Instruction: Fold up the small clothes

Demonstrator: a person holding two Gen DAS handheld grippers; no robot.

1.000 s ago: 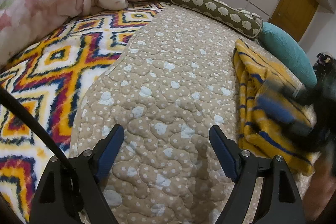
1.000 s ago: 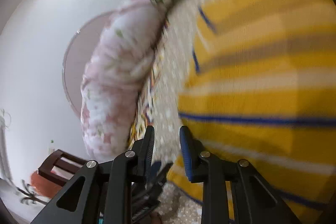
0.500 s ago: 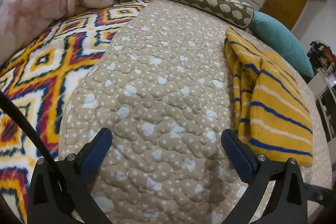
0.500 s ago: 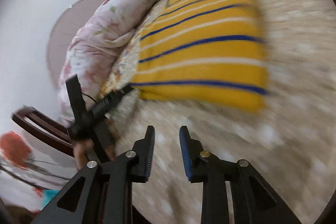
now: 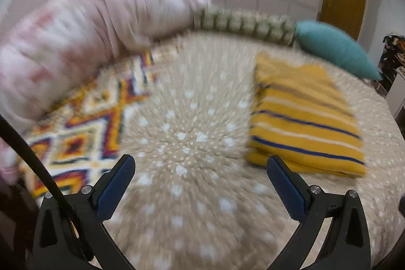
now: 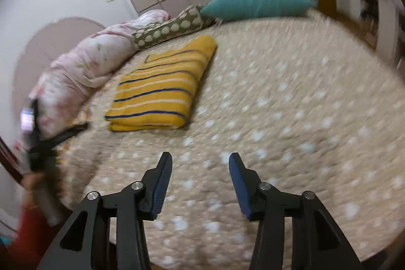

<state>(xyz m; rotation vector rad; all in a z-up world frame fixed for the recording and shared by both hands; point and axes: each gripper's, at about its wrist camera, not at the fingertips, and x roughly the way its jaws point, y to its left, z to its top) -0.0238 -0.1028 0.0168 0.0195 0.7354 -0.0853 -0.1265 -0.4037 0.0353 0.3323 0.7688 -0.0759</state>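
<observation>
Folded striped garment (image 6: 157, 90) looked light, limp; best pinched at thick edge; left gripper (image 5: 201, 179) and right gripper (image 6: 200, 177) both released, empty

I see the folded garment (image 6: 158, 87) lying on the bed (image 6: 291, 118), left of middle. Behind it lie the bolster (image 6: 172, 28) and cushion (image 6: 255, 3); the duvet (image 6: 83, 70) is far left.

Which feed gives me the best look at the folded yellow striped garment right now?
The right wrist view. The folded yellow striped garment appears whole there, all edges and stripes fairly sharp, lying on the beige quilt clear of both open tools. The left wrist view shows it too, but motion-blurred, behind that tool's right finger.
</observation>
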